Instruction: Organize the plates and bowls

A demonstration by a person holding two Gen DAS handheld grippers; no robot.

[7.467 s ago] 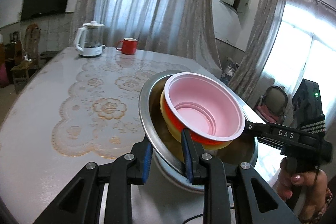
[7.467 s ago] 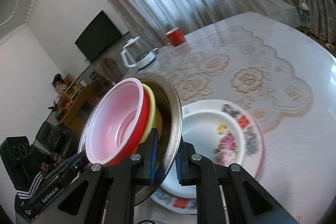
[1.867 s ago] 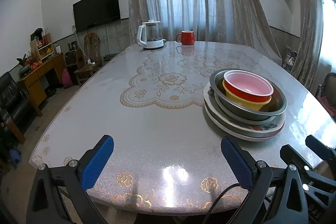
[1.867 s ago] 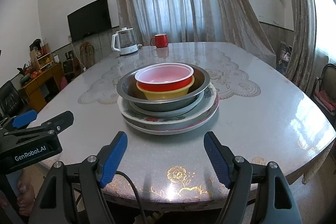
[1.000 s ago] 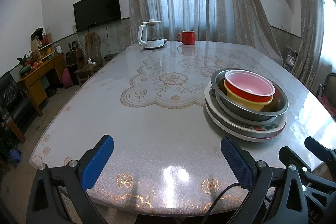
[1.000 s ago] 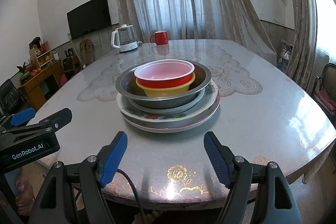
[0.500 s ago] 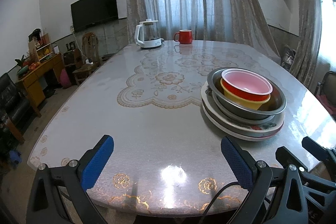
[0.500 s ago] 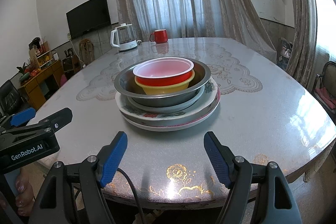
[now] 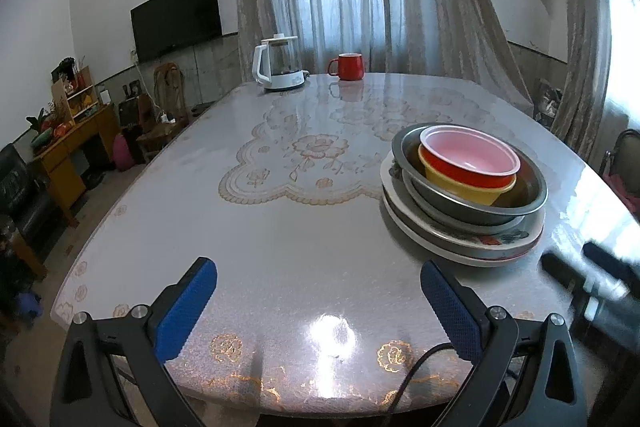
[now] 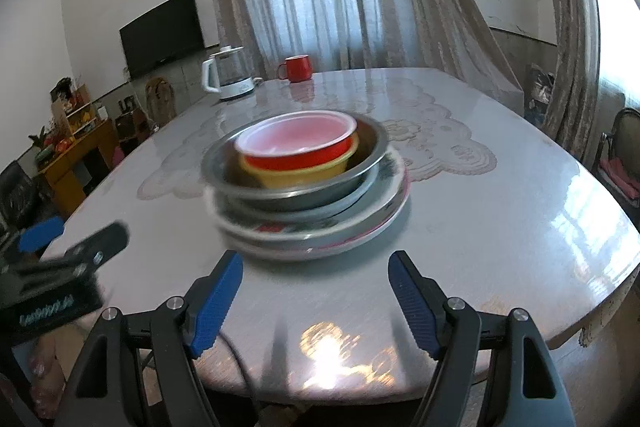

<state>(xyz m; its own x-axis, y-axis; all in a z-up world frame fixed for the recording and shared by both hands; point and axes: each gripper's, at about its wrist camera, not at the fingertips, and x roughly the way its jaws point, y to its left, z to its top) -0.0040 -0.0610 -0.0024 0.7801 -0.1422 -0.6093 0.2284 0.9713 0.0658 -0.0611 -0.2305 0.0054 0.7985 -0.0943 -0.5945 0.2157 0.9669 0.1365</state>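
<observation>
A: Where did the stack [image 10: 308, 183] sit?

B: On the surface [image 9: 280, 227], at about 2 o'clock from the left gripper [image 9: 320, 311] and near 12 o'clock from the right gripper [image 10: 316, 301]. From the top down it was a red bowl [image 10: 298, 143], a yellow bowl [image 10: 296, 173], a steel bowl [image 10: 296, 195], then plates [image 10: 320, 231].

A: And the fingers?

B: Both pairs were spread wide and held nothing. Each gripper hung over the near edge of the surface, apart from the stack.

A: So how was the step best done?

B: I judged the nesting complete, so the step was a clean retreat. The right view was blurred, so that gripper was likely in quick motion. Best to draw straight back toward 6 o'clock, with the fingers clear of the plate rim, since a knock could shift the whole pile.

A: Anything else nearby?

B: A kettle [image 9: 280, 67] and a mug [image 9: 348, 66] stood at the far end near 12 o'clock, well apart from the stack.
</observation>
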